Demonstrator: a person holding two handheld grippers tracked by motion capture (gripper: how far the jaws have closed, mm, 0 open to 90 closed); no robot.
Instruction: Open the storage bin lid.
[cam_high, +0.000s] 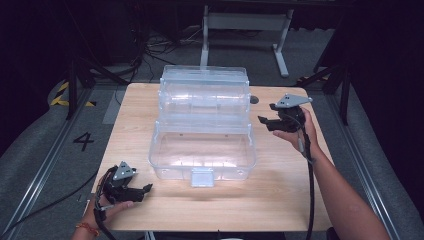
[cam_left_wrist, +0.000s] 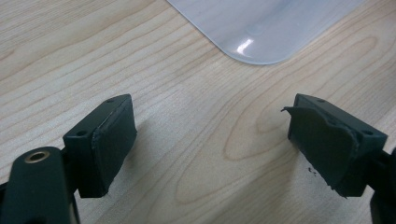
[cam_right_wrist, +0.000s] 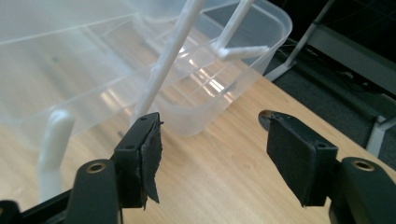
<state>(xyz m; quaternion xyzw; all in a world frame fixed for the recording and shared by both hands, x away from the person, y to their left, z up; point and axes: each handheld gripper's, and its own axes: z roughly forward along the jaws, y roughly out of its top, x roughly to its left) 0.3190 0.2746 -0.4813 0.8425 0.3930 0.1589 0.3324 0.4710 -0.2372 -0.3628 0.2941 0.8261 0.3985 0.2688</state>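
In the high view, the left tool (cam_high: 131, 189) sits nearest, at about 7 o'clock on the table (cam_high: 280, 200), held low in the person's left hand (cam_high: 107, 202) with its jaws pointing toward 3 o'clock. The forearm behind it is cut off by the bottom edge. In the left gripper view its jaws stand wide apart and grip nothing, with bare wood between them and a rounded corner of the clear plastic box (cam_left_wrist: 261, 28) at 12 o'clock, the rest cut off by the frame.

The clear plastic box (cam_high: 202, 145) stands at the table's centre, lid tilted back toward 12 o'clock; its transparent walls make the inner trays hard to separate.

Farther on, at about 2 o'clock, the right tool (cam_high: 270, 122) is held raised in the right hand (cam_high: 300, 132), jaws pointing toward 9 o'clock at the box's side without touching it. In the right gripper view its jaws are spread, holding nothing, with the box's wall and white struts (cam_right_wrist: 163, 60) beyond them, blurred.
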